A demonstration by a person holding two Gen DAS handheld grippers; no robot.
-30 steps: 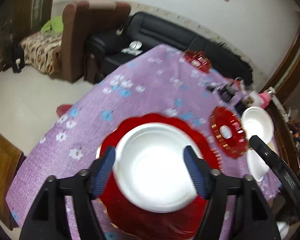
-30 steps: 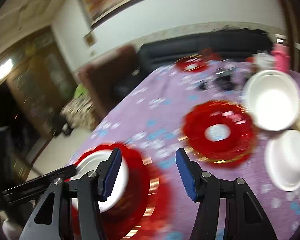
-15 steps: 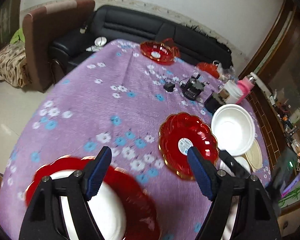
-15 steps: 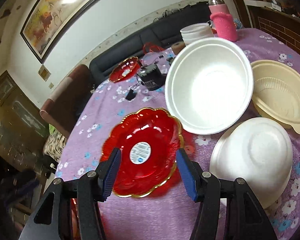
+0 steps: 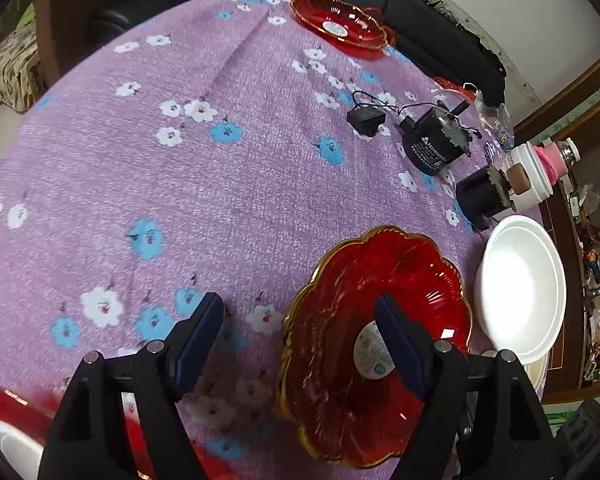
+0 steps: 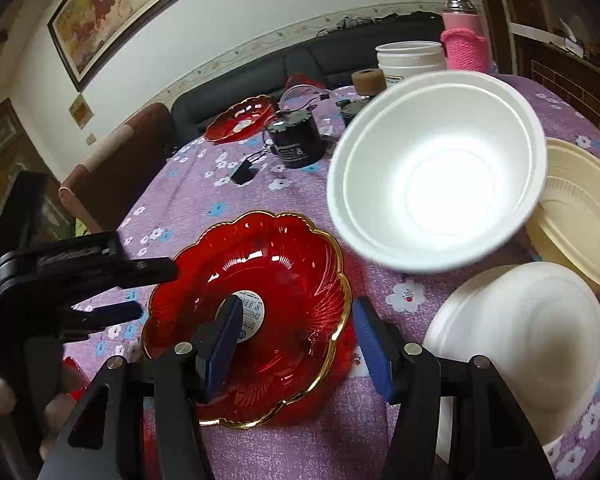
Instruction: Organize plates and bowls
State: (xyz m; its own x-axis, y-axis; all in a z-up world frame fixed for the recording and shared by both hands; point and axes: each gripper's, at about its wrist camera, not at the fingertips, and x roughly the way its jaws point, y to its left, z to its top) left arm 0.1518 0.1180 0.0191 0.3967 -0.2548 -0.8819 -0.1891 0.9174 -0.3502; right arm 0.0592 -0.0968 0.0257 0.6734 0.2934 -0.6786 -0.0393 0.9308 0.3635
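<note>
Both grippers have closed in on the red scalloped plate [image 6: 260,280], which now fills the foreground of each view.

On the purple floral tablecloth [image 5: 220,160], the plate sits just left of the upright white foam bowl [image 6: 436,172], with an overturned white bowl [image 6: 520,328] and a cream plate [image 6: 580,208] beside that. The right gripper [image 6: 296,344] is spread wide, its fingers straddling the plate's near rim without pinching it. The left gripper [image 5: 300,344] is also released, one finger over the plate's centre label, the other over bare cloth. A second red plate [image 5: 340,26] lies at the table's far edge, beyond a small black adapter [image 5: 366,120].
</note>
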